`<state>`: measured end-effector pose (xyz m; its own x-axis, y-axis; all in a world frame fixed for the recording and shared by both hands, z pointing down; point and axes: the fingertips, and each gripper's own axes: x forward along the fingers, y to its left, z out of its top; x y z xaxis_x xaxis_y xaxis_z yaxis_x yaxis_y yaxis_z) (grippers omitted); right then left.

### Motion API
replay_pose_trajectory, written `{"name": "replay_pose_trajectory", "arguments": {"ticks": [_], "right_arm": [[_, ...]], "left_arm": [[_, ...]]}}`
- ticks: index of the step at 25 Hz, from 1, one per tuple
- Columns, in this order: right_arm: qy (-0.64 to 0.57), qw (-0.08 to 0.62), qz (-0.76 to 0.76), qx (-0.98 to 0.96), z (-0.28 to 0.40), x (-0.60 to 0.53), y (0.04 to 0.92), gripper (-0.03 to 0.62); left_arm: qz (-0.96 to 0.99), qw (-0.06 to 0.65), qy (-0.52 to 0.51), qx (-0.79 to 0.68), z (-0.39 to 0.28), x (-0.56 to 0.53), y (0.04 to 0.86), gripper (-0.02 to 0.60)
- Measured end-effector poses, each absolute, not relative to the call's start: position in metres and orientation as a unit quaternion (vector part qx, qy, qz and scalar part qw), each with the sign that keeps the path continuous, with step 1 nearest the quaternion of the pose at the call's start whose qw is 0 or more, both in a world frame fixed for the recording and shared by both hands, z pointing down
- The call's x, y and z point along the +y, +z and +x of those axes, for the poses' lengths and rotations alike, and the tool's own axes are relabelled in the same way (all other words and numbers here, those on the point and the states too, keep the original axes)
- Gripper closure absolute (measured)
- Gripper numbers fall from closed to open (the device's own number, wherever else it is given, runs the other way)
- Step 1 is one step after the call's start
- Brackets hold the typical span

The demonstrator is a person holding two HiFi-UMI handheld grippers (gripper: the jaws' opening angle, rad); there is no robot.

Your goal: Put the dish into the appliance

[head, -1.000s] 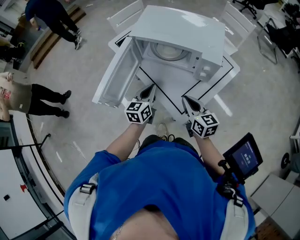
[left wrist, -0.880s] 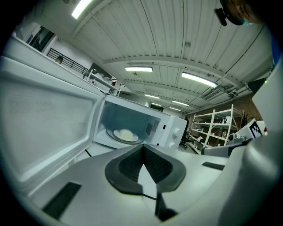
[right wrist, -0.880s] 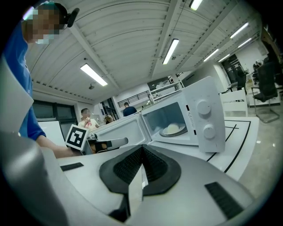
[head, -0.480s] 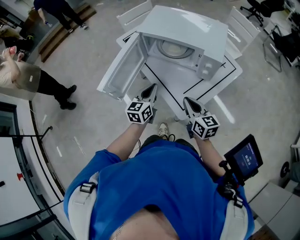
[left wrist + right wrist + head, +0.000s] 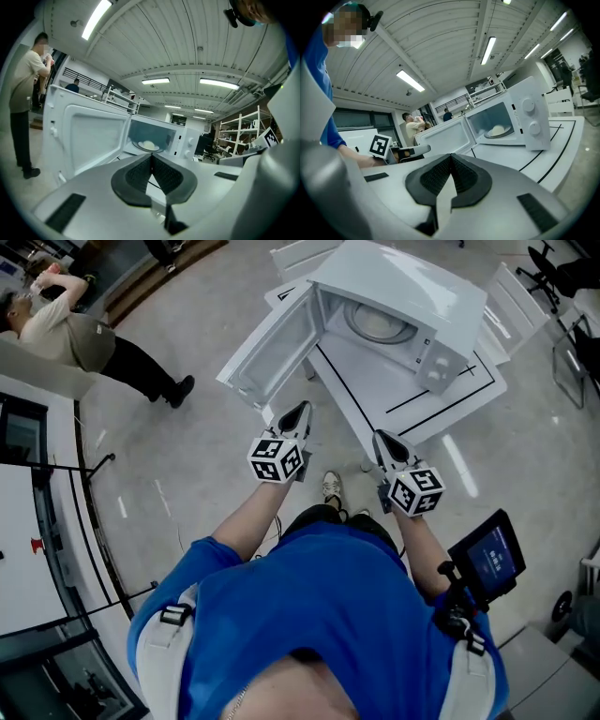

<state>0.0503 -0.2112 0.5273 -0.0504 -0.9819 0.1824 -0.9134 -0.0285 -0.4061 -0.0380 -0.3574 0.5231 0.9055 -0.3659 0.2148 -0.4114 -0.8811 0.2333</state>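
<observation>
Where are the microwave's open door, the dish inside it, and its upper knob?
open door (image 5: 272, 345), head view, middle of its inner panel.
dish (image 5: 148, 146), left gripper view, its pale top.
upper knob (image 5: 528, 106), right gripper view, its round face.

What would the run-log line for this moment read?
microwave door open | dish inside | left gripper shut, empty | right gripper shut, empty

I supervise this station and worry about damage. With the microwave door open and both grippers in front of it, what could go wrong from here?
The white microwave's open door sticks out beyond the white table, near the shut left gripper; a sideways swing could strike it. Pushing it closed hard might jolt the pale round dish inside.
</observation>
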Motion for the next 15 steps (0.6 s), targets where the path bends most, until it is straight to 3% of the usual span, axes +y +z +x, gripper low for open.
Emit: {"name": "replay_pose_trajectory", "arguments": {"ticks": [15], "right_arm": [[-0.213, 0.076, -0.673, 0.704, -0.002, -0.250, 0.518, 0.594]], "left_arm": [[0.943, 0.117, 0.094, -0.298, -0.161, -0.437, 0.528, 0.574]]}}
